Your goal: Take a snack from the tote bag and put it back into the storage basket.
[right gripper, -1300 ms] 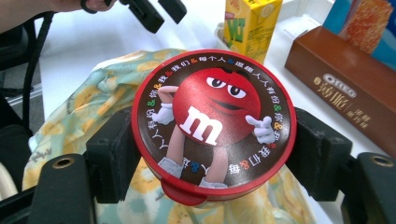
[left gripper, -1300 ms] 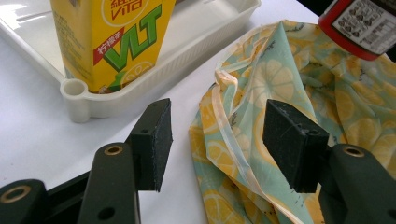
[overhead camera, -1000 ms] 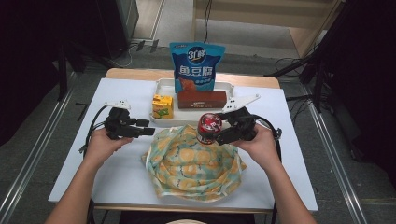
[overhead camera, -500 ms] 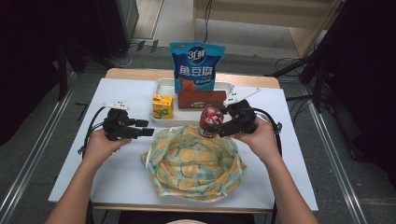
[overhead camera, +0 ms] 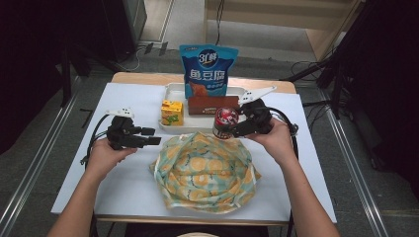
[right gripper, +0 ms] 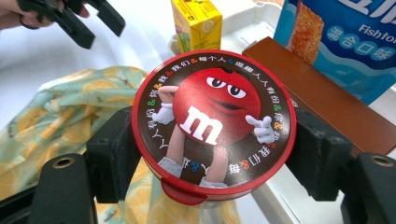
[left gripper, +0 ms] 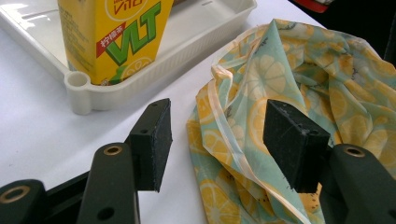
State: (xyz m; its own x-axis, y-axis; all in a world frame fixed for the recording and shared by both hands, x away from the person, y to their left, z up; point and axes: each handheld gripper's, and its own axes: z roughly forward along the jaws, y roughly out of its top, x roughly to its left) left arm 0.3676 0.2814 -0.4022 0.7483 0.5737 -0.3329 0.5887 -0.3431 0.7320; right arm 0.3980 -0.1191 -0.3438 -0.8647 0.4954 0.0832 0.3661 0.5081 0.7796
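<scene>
My right gripper (overhead camera: 232,129) is shut on a round M&M's tub (overhead camera: 225,121) with a red-rimmed lid (right gripper: 212,122), held just above the near edge of the white tray (overhead camera: 174,91). A lemon-print cloth bag (overhead camera: 205,168) lies crumpled mid-table under and in front of it. My left gripper (overhead camera: 152,136) stands open at the bag's left edge, nothing between its pads (left gripper: 154,142); the cloth's hem (left gripper: 233,144) lies just beyond them. A yellow juice carton (overhead camera: 171,112), a brown box (overhead camera: 212,103) and a blue snack pouch (overhead camera: 208,70) stand in the tray.
The tray sits at the back centre of the white table (overhead camera: 89,177). Cables trail from both grippers. Beyond the table edges the floor has metal rails (overhead camera: 29,182) and dark equipment.
My right gripper has carried the tub up and back from above the bag toward the tray's near edge. The left gripper has stayed put, open.
</scene>
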